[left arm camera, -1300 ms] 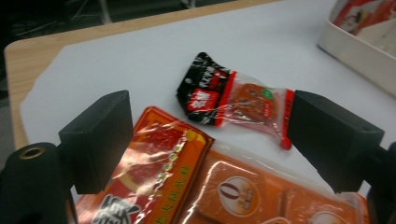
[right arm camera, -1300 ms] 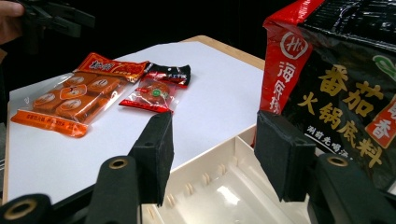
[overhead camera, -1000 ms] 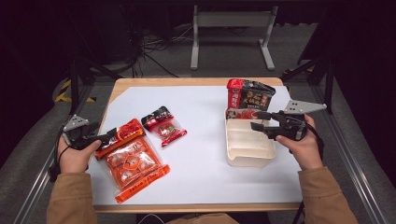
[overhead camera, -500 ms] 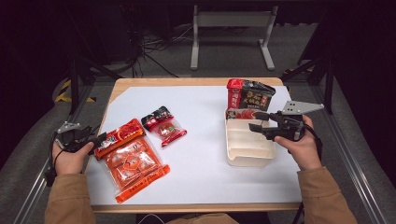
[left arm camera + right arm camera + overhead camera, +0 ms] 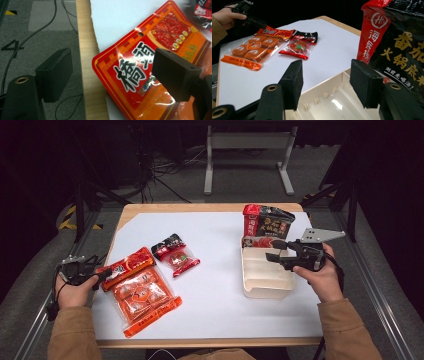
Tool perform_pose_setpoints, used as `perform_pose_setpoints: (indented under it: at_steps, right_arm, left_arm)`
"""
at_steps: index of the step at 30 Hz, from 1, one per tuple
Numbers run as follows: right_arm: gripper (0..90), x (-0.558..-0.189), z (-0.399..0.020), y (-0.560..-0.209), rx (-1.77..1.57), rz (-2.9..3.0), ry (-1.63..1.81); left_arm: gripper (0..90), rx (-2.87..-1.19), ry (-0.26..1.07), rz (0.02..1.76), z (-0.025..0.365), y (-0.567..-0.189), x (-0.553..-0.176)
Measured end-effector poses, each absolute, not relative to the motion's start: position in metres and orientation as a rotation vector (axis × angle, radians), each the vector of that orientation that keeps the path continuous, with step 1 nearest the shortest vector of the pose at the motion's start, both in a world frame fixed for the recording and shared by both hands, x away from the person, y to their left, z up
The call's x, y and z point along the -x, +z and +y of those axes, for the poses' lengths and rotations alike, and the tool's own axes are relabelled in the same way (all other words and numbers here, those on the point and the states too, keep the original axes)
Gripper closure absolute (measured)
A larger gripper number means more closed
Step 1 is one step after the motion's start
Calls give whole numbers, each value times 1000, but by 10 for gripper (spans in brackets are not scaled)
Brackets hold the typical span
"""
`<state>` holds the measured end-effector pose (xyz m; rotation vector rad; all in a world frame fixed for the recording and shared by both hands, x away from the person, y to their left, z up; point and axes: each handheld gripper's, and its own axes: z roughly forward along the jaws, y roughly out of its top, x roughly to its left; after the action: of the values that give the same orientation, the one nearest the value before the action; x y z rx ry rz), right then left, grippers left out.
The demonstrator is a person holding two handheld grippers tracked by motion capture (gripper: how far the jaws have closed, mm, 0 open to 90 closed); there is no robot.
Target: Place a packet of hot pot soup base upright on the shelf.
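A red-orange pouch (image 5: 126, 265) (image 5: 150, 62) lies at the table's left edge, overlapping a larger clear pack of orange blocks (image 5: 145, 296). My left gripper (image 5: 105, 273) (image 5: 113, 75) is open at that edge, one jaw over the pouch's corner and the other out over the floor. A cream tray (image 5: 265, 277) (image 5: 332, 103) sits at the right. My right gripper (image 5: 273, 251) (image 5: 328, 83) hovers open over the tray's far half, holding nothing. Beyond the tray, a black and red soup-base bag (image 5: 267, 222) (image 5: 402, 50) stands upright.
A small red and black packet (image 5: 175, 254) (image 5: 298, 45) lies mid-table on the white sheet (image 5: 220, 295). The wooden table edge (image 5: 87, 62) runs beside the left gripper, with grey floor and cables (image 5: 32, 30) beyond. A metal stand (image 5: 247, 150) is behind the table.
The left gripper has drawn back leftward from the red-orange pouch to the table's edge. The pouch stays put. The right gripper has barely moved over the tray.
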<state>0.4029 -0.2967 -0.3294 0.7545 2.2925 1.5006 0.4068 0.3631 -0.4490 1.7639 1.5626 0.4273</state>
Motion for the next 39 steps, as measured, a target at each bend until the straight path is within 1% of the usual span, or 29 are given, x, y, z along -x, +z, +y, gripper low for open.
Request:
perform_pose_setpoints:
  at_steps: [7,11,13,15,18,21,24,27,28,29,33,39]
  right_arm:
    - [447,-403,-296,-330,-757,2296,1499]
    - [447,-403,-296,-330,-756,2297,1499]
    - [447,-403,-296,-330,-756,2298,1497]
    - [447,-403,-296,-330,-755,2301,1497]
    - [446,-404,-296,-331,-753,2303,1496]
    - [447,-404,-295,-331,-756,2307,1494]
    - [446,-404,-294,-332,-753,2315,1491]
    - [445,-404,-294,-332,-752,2319,1488]
    - [445,-404,-293,-332,-753,2320,1487]
    - [446,-405,-293,-333,-751,2322,1482]
    - [445,-405,-292,-333,-747,2328,1475]
    - [444,-405,-290,-334,-740,2335,1470]
  left_arm:
    - [234,-1775,363,1543,360,-453,-408]
    - [293,-1792,347,1508,354,-448,-408]
    - [306,-1808,355,1487,352,-445,-408]
    - [350,-1819,357,1465,351,-441,-407]
    - [394,-1808,326,1437,348,-436,-405]
    - [411,-1820,328,1422,346,-434,-405]
    - [431,-1805,302,1419,348,-435,-405]
    - [497,-1801,274,1413,350,-435,-404]
    - [513,-1795,241,1400,349,-435,-403]
    - [560,-1794,229,1394,348,-435,-403]
    - [575,-1827,260,1379,346,-436,-403]
    - [594,-1835,267,1369,347,-444,-404]
